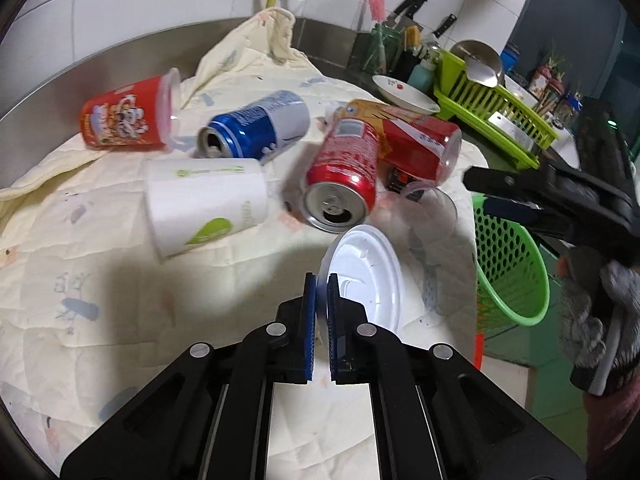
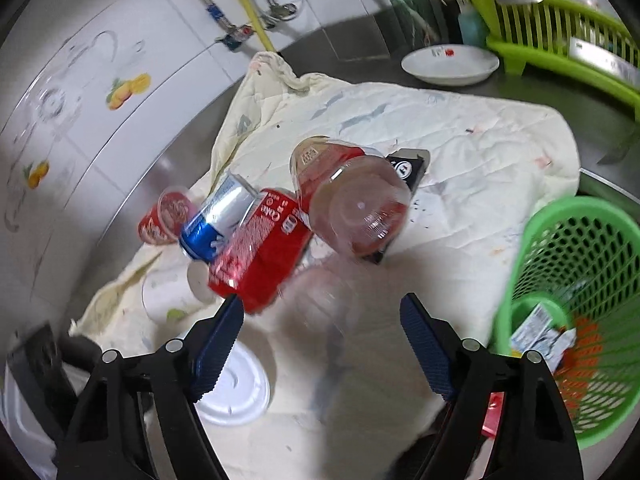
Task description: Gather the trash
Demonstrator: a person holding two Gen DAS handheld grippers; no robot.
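My left gripper (image 1: 322,284) is shut on the rim of a white plastic lid (image 1: 364,276), held just above the cream cloth (image 1: 100,288). Beyond it lie a red can (image 1: 344,168), a blue can (image 1: 256,128), a white paper cup (image 1: 204,204), a red snack cup (image 1: 128,114) and a red-labelled clear cup (image 1: 420,148). My right gripper (image 2: 320,300) is open. A blurred clear plastic cup (image 2: 320,304) lies on the cloth between its fingertips, and neither pad touches it. The red can (image 2: 260,248) lies just past the left fingertip (image 2: 234,306).
A green mesh basket (image 2: 580,300) with wrappers inside stands off the cloth's right edge. A white dish (image 2: 450,62) and a green dish rack (image 2: 560,32) stand at the back right. Tiled wall and pipes run along the back.
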